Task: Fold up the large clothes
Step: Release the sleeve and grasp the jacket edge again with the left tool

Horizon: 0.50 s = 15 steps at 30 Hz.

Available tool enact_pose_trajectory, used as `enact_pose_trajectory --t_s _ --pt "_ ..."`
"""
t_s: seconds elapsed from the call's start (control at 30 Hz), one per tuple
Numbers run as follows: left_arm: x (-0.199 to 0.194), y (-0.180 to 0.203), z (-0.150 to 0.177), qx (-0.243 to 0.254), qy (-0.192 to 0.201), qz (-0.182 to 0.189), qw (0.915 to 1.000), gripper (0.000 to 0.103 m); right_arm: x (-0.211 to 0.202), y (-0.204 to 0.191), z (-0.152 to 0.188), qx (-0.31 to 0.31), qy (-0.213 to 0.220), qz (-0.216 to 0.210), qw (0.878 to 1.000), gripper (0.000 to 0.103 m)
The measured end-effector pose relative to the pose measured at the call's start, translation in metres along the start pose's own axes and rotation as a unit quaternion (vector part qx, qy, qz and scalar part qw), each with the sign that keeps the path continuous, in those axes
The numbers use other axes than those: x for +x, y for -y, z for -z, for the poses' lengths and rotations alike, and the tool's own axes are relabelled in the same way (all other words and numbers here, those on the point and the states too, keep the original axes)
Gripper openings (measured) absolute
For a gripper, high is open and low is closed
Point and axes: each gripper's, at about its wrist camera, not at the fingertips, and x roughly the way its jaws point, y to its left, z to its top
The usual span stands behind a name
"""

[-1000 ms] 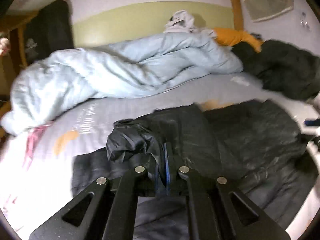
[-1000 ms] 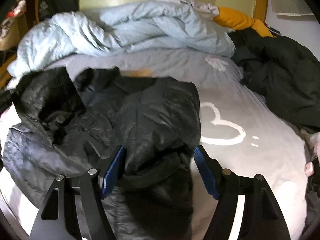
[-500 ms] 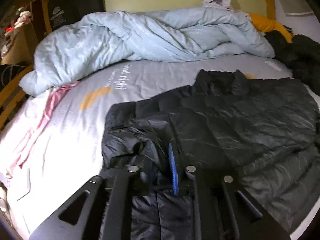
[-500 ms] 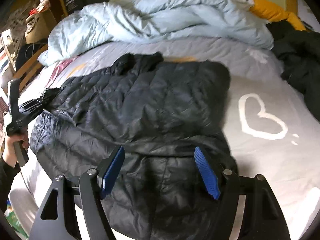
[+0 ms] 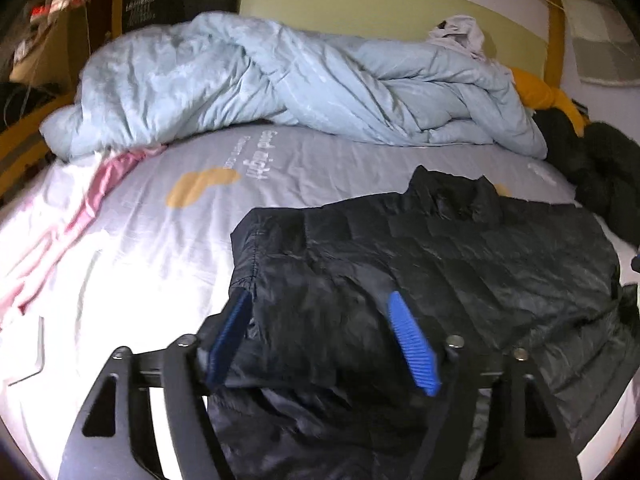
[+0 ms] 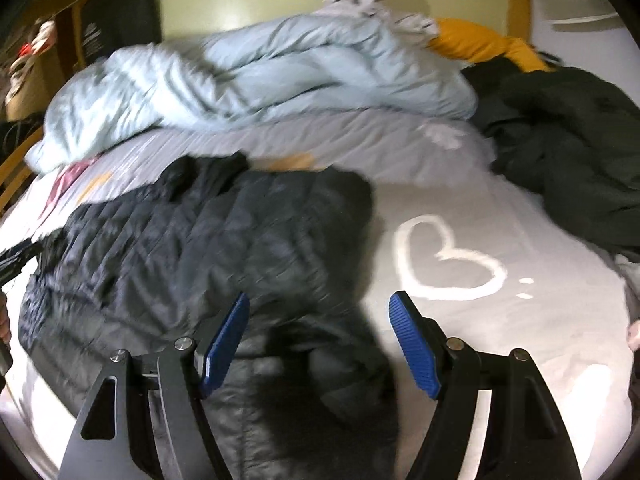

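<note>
A black quilted jacket (image 5: pixel 460 256) lies spread on the grey bed sheet (image 5: pixel 140 248), collar toward the duvet. My left gripper (image 5: pixel 320 300) hovers low over its near left corner. Its jaws are opening, a loose fold of the jacket lies between them, and the blue pads (image 5: pixel 412 348) do not press on it. In the right wrist view the jacket (image 6: pixel 180 248) fills the left half. My right gripper (image 6: pixel 320 298) stands open over the jacket's near right edge and holds nothing. The left gripper's black tip (image 6: pixel 16 258) shows at the far left edge.
A crumpled light blue duvet (image 5: pixel 280 92) runs along the headboard side. A yellow garment (image 5: pixel 548 96) and a heap of dark clothes (image 6: pixel 568 152) lie at the right. Pink cloth (image 5: pixel 80 208) lies on the left. A white heart print (image 6: pixel 444 260) marks bare sheet.
The left gripper went from shut on bunched jacket fabric to open, dropping it. The jacket went from a crumpled heap to lying flat. The right gripper stayed open.
</note>
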Motion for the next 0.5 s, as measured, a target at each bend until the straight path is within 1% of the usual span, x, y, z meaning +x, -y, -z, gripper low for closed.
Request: enact_pose_trajectory --t_s 0.1,0.17,0.2,0.23,0.27,0.3,0.37,0.4,0.43,0.5 --pt "0.026 -0.013 -0.003 -0.020 -0.030 0.018 0.9992 0.073 -0.007 0.018 -0.004 0.017 0.013 0.017 1.000 0.074" --pt "0.043 -0.019 -0.003 -0.036 -0.051 0.041 0.9972 0.072 -0.007 0.027 -0.005 0.023 0.005 0.008 1.000 0.074" --pt "0.050 -0.021 -0.002 -0.043 -0.059 0.055 0.9958 0.067 -0.004 0.030 -0.006 0.022 -0.005 0.001 1.000 0.074" --pt "0.054 -0.022 -0.001 -0.044 -0.062 0.059 0.9953 0.061 -0.001 0.030 -0.005 0.017 -0.015 -0.006 1.000 0.074" --pt "0.056 -0.022 0.000 -0.039 -0.061 0.050 0.9961 0.042 0.002 0.030 -0.005 0.011 -0.021 -0.010 1.000 0.074" --pt "0.057 -0.022 0.000 -0.028 -0.059 0.029 0.9974 0.023 0.004 0.027 -0.004 0.004 -0.024 -0.012 1.000 0.074" --pt "0.056 -0.025 -0.003 -0.018 -0.044 0.001 0.9989 0.014 0.008 0.018 -0.002 -0.014 -0.029 -0.013 0.999 0.074" --pt "0.052 -0.028 -0.004 -0.023 -0.032 -0.019 0.9991 0.010 0.011 0.012 -0.001 -0.020 -0.031 -0.011 0.999 0.074" --pt "0.048 -0.031 -0.006 -0.032 -0.019 -0.037 0.9987 0.008 0.016 0.004 0.000 -0.032 -0.034 -0.005 0.999 0.074" --pt "0.041 -0.037 -0.010 -0.039 0.002 -0.054 0.9978 0.006 0.022 -0.006 0.001 -0.045 -0.033 0.009 0.998 0.074"
